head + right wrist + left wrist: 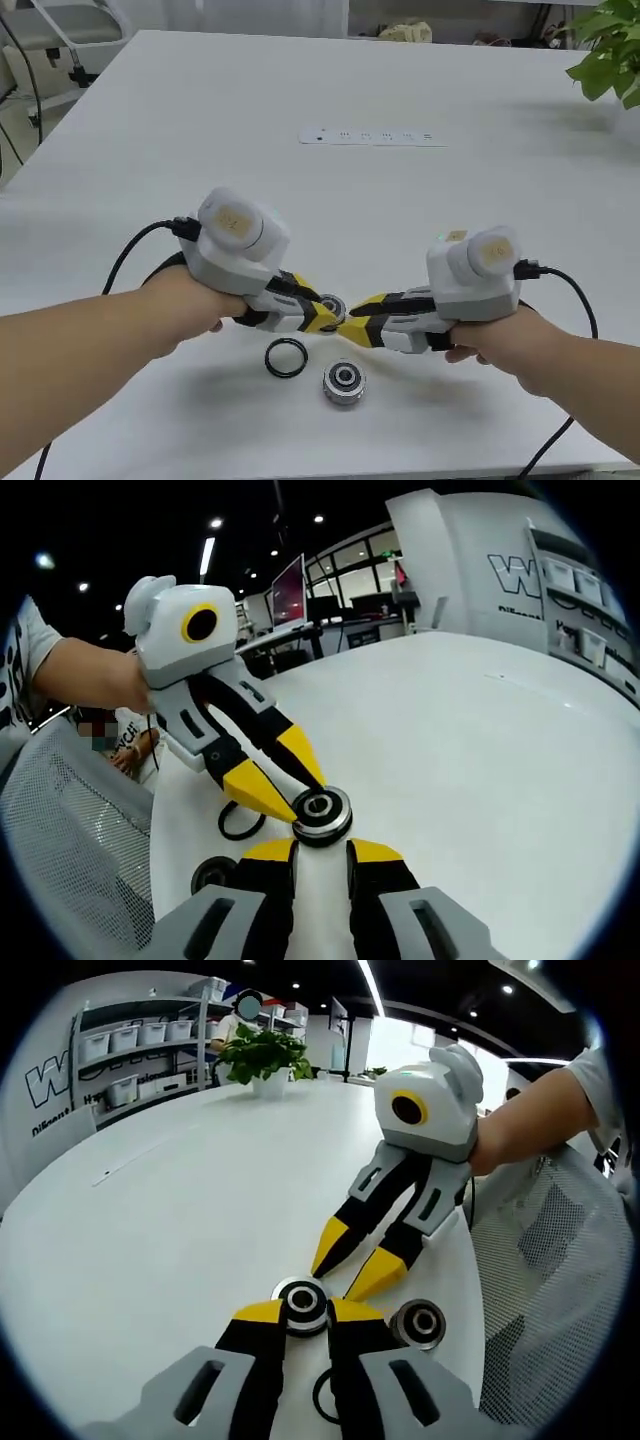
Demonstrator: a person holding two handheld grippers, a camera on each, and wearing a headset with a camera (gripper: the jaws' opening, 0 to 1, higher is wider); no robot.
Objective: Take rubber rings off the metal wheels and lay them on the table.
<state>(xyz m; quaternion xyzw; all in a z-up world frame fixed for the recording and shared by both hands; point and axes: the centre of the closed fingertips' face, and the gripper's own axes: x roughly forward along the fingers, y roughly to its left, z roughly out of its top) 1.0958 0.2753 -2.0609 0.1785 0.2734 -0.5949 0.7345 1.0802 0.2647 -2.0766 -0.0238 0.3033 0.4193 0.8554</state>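
Rubber forms the dark band seated around the rim of the small metal wheel [322,813]. It is judged soft, stretchy and light, with enough friction to be gripped well. The wheel itself is judged stiff, smooth and dense for its size. The band is best taken at its outer edge, where a jaw tip can be hooked under it so that it can be peeled sideways off the rim.

The wheel is held over the table [200,110], pinched by its rim between the yellow-tipped jaws of the left gripper [305,1315]. The right gripper [350,1265] is pointed at it from the opposite side. Its jaws are spread a little, with their tips just beside the wheel and closed on nothing.

Below, a loose black ring [286,357] lies flat on the matte white table. Just beside it a bare wheel [344,381] with a bright silver rim and a dark hub is seen.
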